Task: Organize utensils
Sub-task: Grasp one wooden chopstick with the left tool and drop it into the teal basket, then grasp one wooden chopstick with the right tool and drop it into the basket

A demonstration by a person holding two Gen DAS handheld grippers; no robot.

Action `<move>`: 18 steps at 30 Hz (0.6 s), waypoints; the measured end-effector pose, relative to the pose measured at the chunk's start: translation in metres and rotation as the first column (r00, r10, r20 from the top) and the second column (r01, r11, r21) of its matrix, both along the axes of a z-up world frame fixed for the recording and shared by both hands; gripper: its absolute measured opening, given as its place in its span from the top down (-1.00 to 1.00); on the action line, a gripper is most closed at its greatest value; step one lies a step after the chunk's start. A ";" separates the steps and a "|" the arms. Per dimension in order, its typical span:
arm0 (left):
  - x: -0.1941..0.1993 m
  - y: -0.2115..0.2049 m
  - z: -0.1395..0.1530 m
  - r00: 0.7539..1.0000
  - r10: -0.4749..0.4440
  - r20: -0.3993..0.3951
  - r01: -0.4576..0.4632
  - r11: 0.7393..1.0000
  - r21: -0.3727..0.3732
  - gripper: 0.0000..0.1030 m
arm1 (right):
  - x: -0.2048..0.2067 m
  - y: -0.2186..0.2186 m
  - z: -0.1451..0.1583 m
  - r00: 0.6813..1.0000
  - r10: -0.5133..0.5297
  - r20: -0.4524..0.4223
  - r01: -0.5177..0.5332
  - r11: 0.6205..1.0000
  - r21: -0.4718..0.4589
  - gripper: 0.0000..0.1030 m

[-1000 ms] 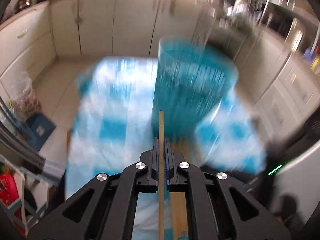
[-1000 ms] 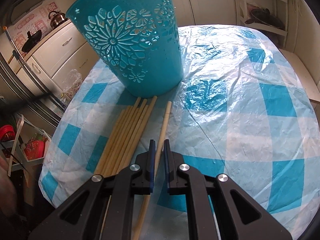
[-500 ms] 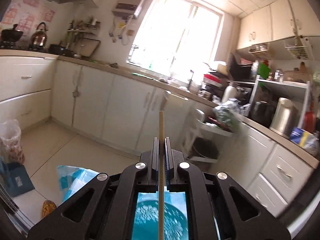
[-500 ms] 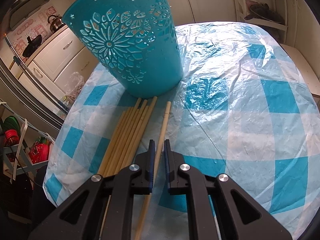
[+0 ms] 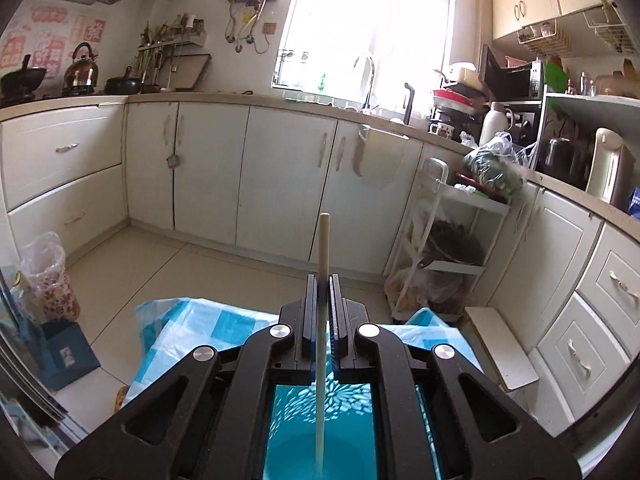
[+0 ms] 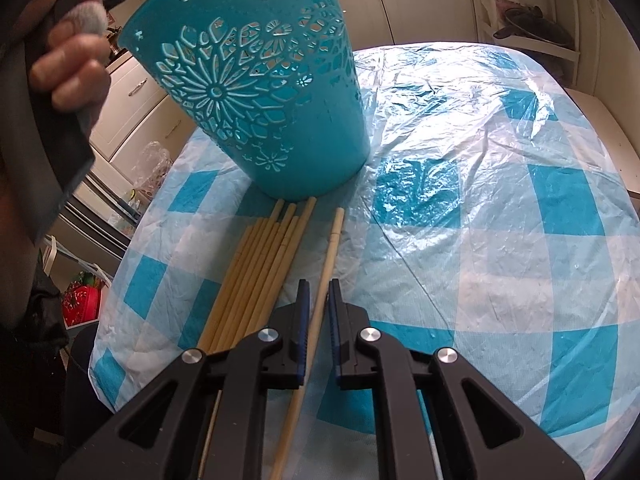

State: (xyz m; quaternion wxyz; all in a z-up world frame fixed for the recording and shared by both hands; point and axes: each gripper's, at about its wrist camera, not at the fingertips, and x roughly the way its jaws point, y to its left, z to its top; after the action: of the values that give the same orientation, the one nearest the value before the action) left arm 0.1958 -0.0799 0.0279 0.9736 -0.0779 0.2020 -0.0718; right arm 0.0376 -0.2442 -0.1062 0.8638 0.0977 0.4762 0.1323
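Chopstick [image 5: 322,320] in my left gripper [image 5: 323,292] now hangs over the open mouth of the teal basket [image 5: 320,432], which fills the bottom centre of the left wrist view; a second ago that same basket stood ahead of me, blurred, in the middle of the frame. The jaws are clamped tight on the stick, its lower end pointing down into the basket. I judge this one is ready to be dropped in, so the step in hand is release rather than carry.

My right gripper [image 6: 318,300] has not shifted: it sits at the lower centre of its view, jaws narrow around a single chopstick [image 6: 326,272] lying on the checked tablecloth [image 6: 500,240]. Whether the pads truly press on it I cannot tell. Just left of it lies the bundle of chopsticks [image 6: 256,276], tips near the basket's foot, still to be sorted.

New at the upper left of the right wrist view is a hand [image 6: 72,68], where only cabinets showed before.

Pink wall stickers [image 5: 52,48] at the upper left of the left wrist view carry characters, too small to read. No brand is legible anywhere.
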 end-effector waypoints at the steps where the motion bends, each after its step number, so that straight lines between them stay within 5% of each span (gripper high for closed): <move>1: -0.001 0.000 -0.002 1.000 -0.001 -0.006 0.001 1.000 0.001 0.90 | 0.000 0.001 0.000 1.000 -0.001 0.001 0.001 1.000 -0.002 0.81; 8: -0.005 0.001 -0.009 0.995 -0.026 -0.101 0.032 0.997 0.064 0.79 | -0.003 0.005 0.001 1.000 0.002 0.011 -0.001 0.998 -0.060 0.74; 10: -0.011 0.006 -0.009 0.992 -0.015 -0.122 0.023 0.997 0.071 0.33 | -0.004 0.009 0.003 1.000 0.011 0.017 -0.010 0.997 -0.083 0.63; 12: -0.022 0.015 -0.006 0.993 0.009 -0.118 -0.001 0.998 0.068 0.09 | -0.006 0.015 0.003 0.999 0.026 0.030 -0.022 0.991 -0.135 0.63; 16: -0.046 0.042 0.005 0.991 0.036 -0.126 -0.033 0.999 0.026 -0.12 | -0.010 0.027 0.003 0.996 0.055 0.067 -0.036 0.965 -0.260 0.81; 18: -0.064 0.059 0.009 0.990 0.044 -0.135 -0.046 0.999 -0.010 -0.17 | -0.009 0.023 0.004 0.997 0.049 0.060 -0.033 0.968 -0.249 0.86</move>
State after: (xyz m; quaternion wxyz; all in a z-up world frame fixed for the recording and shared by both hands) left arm 0.1318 -0.0204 0.0366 0.9586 -0.0935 0.2652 -0.0455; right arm 0.0285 -0.2213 -0.1025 0.8816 -0.0251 0.4621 0.0929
